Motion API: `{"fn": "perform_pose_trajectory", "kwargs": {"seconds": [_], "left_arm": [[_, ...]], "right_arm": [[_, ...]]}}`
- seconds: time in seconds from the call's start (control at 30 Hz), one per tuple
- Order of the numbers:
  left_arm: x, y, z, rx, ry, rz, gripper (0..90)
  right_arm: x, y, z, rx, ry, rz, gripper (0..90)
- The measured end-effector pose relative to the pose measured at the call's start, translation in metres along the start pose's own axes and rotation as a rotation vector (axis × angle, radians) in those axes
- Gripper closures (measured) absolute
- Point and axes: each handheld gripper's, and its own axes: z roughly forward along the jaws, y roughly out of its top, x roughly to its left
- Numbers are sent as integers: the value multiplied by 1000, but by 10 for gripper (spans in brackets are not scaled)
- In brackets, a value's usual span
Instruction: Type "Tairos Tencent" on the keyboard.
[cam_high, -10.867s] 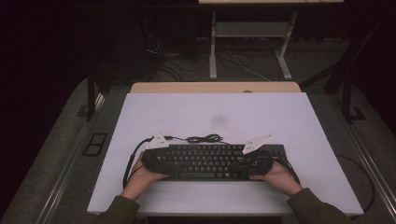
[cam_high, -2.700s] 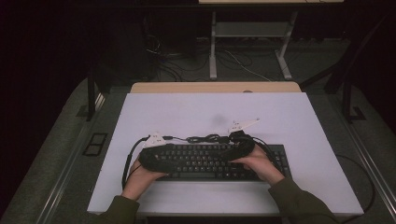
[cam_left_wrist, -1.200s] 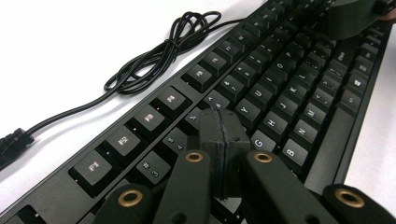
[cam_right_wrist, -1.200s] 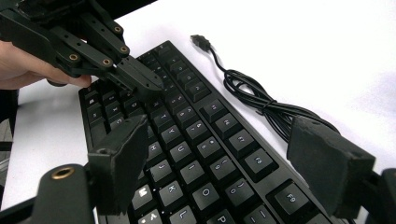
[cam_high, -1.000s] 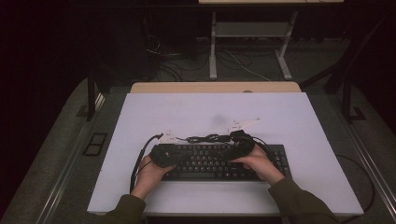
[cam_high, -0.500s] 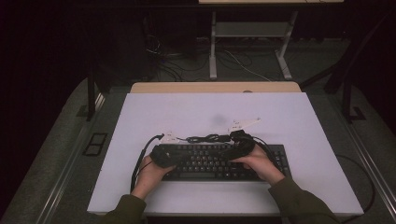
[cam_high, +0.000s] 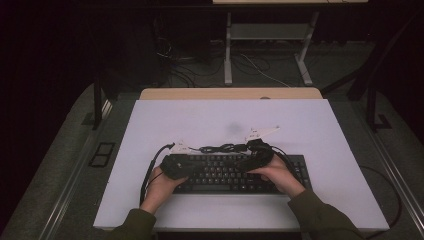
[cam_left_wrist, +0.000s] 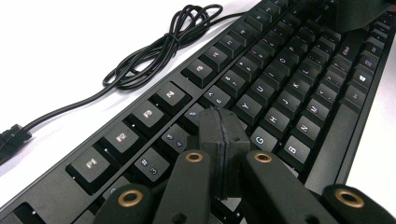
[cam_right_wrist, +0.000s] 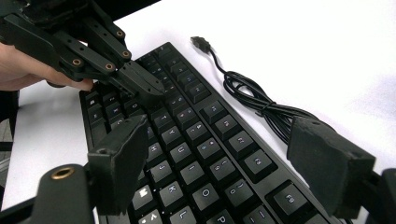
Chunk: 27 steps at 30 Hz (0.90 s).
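White tabletop (cam_high: 210, 115) under dim light, dark room behind. We note the black full-size keyboard (cam_high: 235, 172) lying flat near the table's front edge, its black cable (cam_left_wrist: 154, 51) bundled in loose loops just behind the function row, plug end free. Left gripper (cam_left_wrist: 219, 140) is clenched on nothing, its joined tips resting on or just above the number-row keys; we judge the closed jaws serve as a single poking point for key presses. Right gripper (cam_right_wrist: 224, 163) is released, jaws spread wide above the keys, hovering over the keyboard's right half.
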Motion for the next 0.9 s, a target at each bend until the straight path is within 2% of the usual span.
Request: {"fn": "perform_pose_trajectory", "kwargs": {"seconds": [0.27,0.4,0.9], "left_arm": [[0,1,-6,-25,-7,-2,887],[-1,2,-10,-43,-10,-4,845],[-5,-2,-21,-78,-12,13,557]], "right_arm": [[0,0,-1,3,2,3,204],[1,0,-3,3,4,0,209],[3,-3,-9,19,-7,-11,234]]}}
